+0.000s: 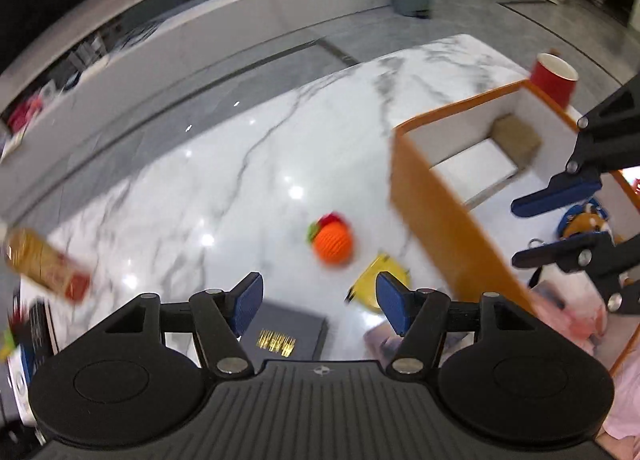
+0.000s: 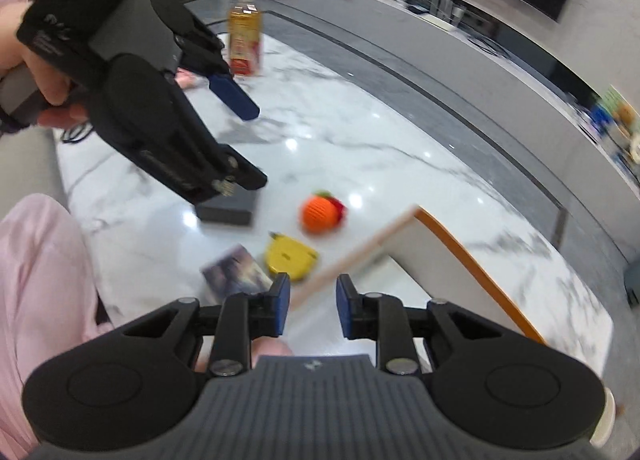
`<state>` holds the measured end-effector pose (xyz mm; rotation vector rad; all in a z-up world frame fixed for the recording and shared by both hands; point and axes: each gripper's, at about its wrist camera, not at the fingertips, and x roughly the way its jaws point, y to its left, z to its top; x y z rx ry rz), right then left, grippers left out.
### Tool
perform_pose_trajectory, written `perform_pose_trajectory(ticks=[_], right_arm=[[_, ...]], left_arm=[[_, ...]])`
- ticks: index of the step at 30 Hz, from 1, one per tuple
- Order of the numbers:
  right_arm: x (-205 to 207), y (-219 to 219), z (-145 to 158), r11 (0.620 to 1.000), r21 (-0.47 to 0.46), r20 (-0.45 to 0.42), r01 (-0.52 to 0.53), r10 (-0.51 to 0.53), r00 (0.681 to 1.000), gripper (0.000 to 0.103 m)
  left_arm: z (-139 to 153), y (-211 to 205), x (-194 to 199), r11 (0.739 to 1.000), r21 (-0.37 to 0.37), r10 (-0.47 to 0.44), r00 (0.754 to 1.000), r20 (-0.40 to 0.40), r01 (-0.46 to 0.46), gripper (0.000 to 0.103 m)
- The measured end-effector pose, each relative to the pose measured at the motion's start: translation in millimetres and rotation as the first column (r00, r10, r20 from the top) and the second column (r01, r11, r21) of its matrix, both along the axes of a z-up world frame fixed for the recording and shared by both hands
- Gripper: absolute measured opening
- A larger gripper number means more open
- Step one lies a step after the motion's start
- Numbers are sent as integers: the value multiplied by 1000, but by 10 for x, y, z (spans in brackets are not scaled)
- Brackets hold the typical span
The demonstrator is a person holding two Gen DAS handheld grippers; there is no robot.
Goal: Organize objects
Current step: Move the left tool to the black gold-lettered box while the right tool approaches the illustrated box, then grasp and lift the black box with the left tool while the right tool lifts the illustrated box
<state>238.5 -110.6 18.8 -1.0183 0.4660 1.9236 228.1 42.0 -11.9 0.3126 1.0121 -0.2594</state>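
Your left gripper (image 1: 320,302) is spread and empty over the marble table (image 1: 224,163); right gripper (image 2: 309,306) also parted, holding nothing. Orange knitted ball (image 1: 333,244) with red-green top sits beside the orange-walled box (image 1: 436,215), blurred

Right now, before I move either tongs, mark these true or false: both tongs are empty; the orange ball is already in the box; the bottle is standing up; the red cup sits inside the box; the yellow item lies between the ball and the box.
1. Both tongs are empty: true. The left tongs and right tongs are open, holding nothing.
2. The orange ball is in the box: false. It lies on the marble table.
3. The bottle stands upright: true.
4. The red cup is inside the box: false, it stands behind it.
5. The yellow item lies between ball and box: true.
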Motion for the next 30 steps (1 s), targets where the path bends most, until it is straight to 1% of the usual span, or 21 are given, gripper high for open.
perform_pose_trajectory(ticks=[2, 4, 5, 7, 9, 11, 12, 13, 15, 17, 18, 21, 24, 25, 28, 30], right_arm=[[-173, 62, -42, 999, -15, -11, -34, 34, 999, 25], [-310, 154, -122, 998, -38, -21, -51, 50, 999, 26], [-367, 206, -171, 997, -51, -22, -64, 62, 998, 26], [-467, 285, -284, 993, -91, -15, -81, 80, 997, 32], [-548, 365, -428, 985, -141, 7, -103, 105, 994, 35], [-614, 416, -563, 973, -185, 35, -140, 149, 988, 41], [-654, 434, -638, 966, -205, 56, -159, 174, 983, 48], [-689, 452, -695, 958, -224, 74, -181, 202, 977, 54], [-744, 477, -797, 938, -261, 102, -227, 261, 960, 56], [-793, 504, -869, 916, -299, 121, -268, 315, 942, 61], [-828, 518, -909, 903, -318, 130, -288, 343, 930, 65], [-930, 534, -974, 869, -353, 160, -347, 422, 892, 67], [-1037, 576, -1065, 838, -390, 190, -382, 479, 857, 67], [-1069, 590, -1094, 828, -402, 198, -390, 495, 846, 67], [-1144, 650, -1188, 803, -448, 214, -393, 523, 825, 67], [-1180, 673, -1238, 790, -463, 226, -401, 543, 809, 67]], left_arm=[[-69, 108, -32, 1000, -16, -4, 1000, 2, 4, 79], [-156, 183, -65, 999, -13, -33, 999, 7, 33, 82], [-205, 197, -76, 999, -5, -54, 999, 5, 54, 85], [-322, 260, -101, 995, 20, -94, 996, -6, 94, 88], [-477, 295, -89, 991, 50, -126, 992, -21, 127, 88], [-605, 368, -78, 985, 71, -157, 987, -32, 159, 89], [-673, 395, -54, 983, 76, -167, 985, -38, 170, 89], [-733, 421, -27, 981, 76, -177, 983, -43, 180, 89], [-819, 473, 21, 979, 62, -191, 980, -45, 194, 89], [-895, 511, 94, 980, 42, -193, 980, -56, 196, 89], [-919, 529, 117, 980, 37, -194, 979, -61, 197, 89], [-977, 561, 160, 977, 32, -206, 975, -77, 209, 89], [-1044, 579, 194, 974, 40, -220, 971, -98, 224, 89], [-1068, 588, 208, 973, 37, -222, 969, -105, 227, 90], [-1119, 612, 249, 972, 21, -229, 966, -123, 234, 92], [-1155, 610, 267, 970, 20, -238, 962, -134, 243, 92]])
